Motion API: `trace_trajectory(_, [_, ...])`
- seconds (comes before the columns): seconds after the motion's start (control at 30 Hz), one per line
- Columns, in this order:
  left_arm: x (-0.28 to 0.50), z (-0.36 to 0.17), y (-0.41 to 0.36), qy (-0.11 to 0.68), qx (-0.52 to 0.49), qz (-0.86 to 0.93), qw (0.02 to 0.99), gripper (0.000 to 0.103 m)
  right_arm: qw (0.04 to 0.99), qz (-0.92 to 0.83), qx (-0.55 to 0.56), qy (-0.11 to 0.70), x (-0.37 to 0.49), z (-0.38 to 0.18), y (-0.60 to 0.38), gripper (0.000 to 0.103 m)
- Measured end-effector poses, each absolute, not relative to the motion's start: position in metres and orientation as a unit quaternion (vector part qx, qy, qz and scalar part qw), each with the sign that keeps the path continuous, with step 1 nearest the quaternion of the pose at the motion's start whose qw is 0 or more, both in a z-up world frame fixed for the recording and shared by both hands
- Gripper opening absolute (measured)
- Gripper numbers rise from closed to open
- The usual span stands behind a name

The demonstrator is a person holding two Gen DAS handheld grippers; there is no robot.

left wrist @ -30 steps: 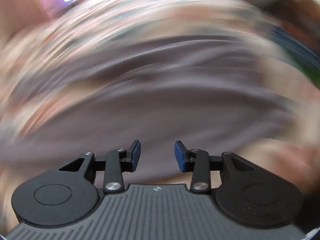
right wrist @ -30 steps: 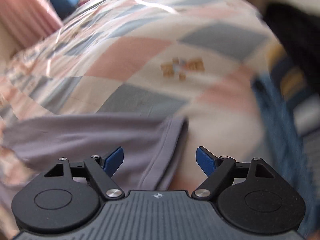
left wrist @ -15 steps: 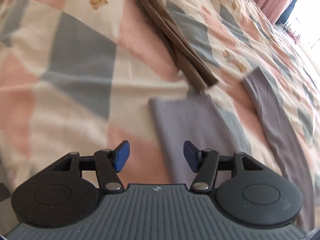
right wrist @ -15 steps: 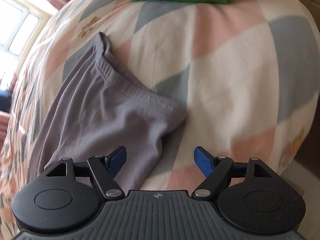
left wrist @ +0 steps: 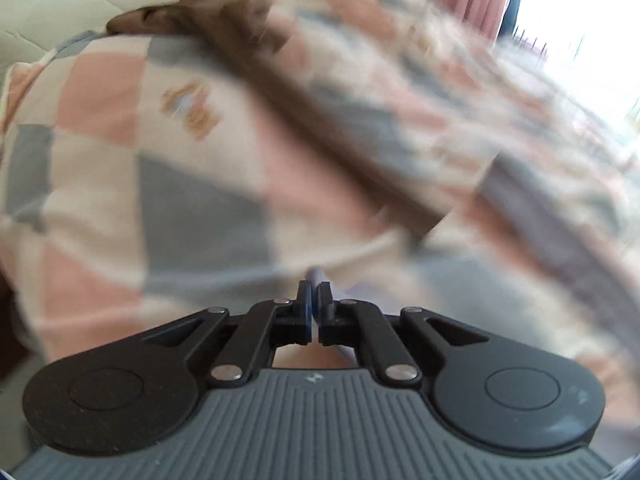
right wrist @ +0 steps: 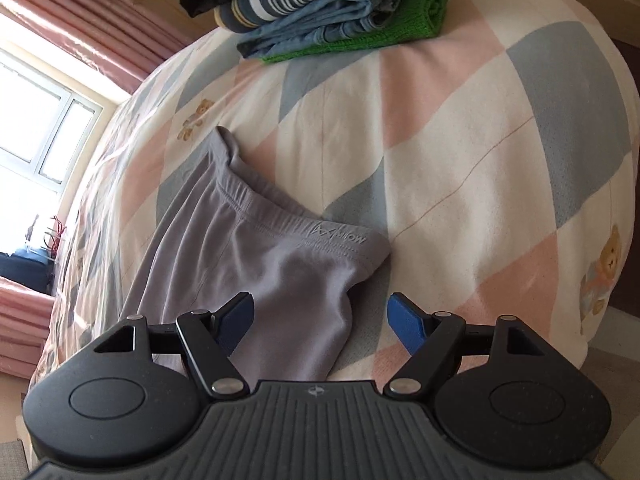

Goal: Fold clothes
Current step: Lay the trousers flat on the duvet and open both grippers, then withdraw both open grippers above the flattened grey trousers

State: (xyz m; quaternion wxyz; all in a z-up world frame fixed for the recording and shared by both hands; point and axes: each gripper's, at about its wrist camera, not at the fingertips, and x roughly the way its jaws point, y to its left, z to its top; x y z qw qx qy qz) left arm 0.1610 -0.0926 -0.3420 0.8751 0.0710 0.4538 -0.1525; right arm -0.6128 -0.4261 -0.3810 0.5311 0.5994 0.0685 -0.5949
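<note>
Where the soft quilted bedcover (right wrist: 460,128) spreads its pink, grey and cream diamonds with small printed teddy bears, a pair of smooth lilac-grey jersey trousers (right wrist: 256,256) lies flat at the near left; its gathered elastic waistband (right wrist: 304,224) runs slantwise, stitched with a faint logo, and the legs trail away leftward toward the window (right wrist: 44,136); the right gripper (right wrist: 321,318) hovers just above the seat of the cloth with its blue-padded fingers spread wide, touching nothing; far beyond sits a stack of folded clothes (right wrist: 320,4), a green knit under denim and stripes, before ribbed pink curtains (right wrist: 76,12); the left gripper (left wrist: 314,304) is pressed together on a thin lilac-grey edge, seemingly the trousers' hem, though the view is blurred; a long brown garment (left wrist: 304,120) crosses the cover beyond it.
</note>
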Motion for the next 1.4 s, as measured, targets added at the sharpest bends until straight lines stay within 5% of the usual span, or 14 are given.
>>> trace_trajectory(0.2, [0.156,-0.402,-0.101,0.484,0.125,-0.112,0.859,0.0,0.521,-0.591,0.614,0.057,-0.624,-0.41,-0.441,0.064])
trace_trajectory(0.23, [0.156,-0.402,-0.103,0.483,0.126,-0.113,0.859,0.0,0.52,-0.585,0.62,0.049,-0.627,-0.414,-0.444,0.05])
trace_trajectory(0.27, [0.157,-0.401,-0.104,0.482,0.124,-0.117,0.859,0.0,0.519,-0.579,0.627,0.043,-0.629,-0.418,-0.448,0.019])
trace_trajectory(0.3, [0.159,-0.399,-0.104,0.481,0.126,-0.122,0.859,0.0,0.519,-0.577,0.629,0.043,-0.631,-0.418,-0.451,0.008])
trace_trajectory(0.37, [0.161,-0.388,-0.105,0.472,0.129,-0.136,0.861,0.0,0.524,-0.582,0.62,0.056,-0.633,-0.406,-0.454,0.005])
trace_trajectory(0.63, [0.167,-0.358,-0.102,0.436,0.185,-0.158,0.867,0.0,0.531,-0.569,0.611,0.142,-0.641,-0.383,-0.457,0.008])
trace_trajectory(0.73, [0.151,-0.375,-0.103,0.473,0.196,-0.153,0.845,0.0,0.507,-0.608,0.578,0.197,-0.629,-0.389,-0.462,0.026])
trace_trajectory(0.83, [0.123,-0.358,-0.102,0.47,0.157,-0.165,0.852,0.007,0.516,-0.677,0.453,0.265,-0.599,-0.364,-0.452,0.062])
trace_trajectory(0.93, [0.088,-0.348,-0.122,0.448,0.166,-0.211,0.853,0.009,0.588,-0.686,0.298,0.31,-0.551,-0.342,-0.432,0.059])
trace_trajectory(1.0, [0.066,-0.348,-0.141,0.429,0.182,-0.247,0.849,0.012,0.638,-0.633,0.295,0.325,-0.532,-0.352,-0.433,0.058])
trace_trajectory(1.1, [0.052,-0.37,-0.168,0.436,0.209,-0.259,0.836,0.022,0.687,-0.554,0.306,0.358,-0.511,-0.373,-0.438,0.041])
trace_trajectory(1.23, [0.042,-0.394,-0.179,0.433,0.29,-0.228,0.822,0.025,0.648,-0.561,0.315,0.407,-0.533,-0.396,-0.438,0.05])
trace_trajectory(1.4, [0.032,-0.356,-0.155,0.466,0.302,-0.169,0.814,0.025,0.608,-0.585,0.367,0.391,-0.565,-0.36,-0.428,0.051])
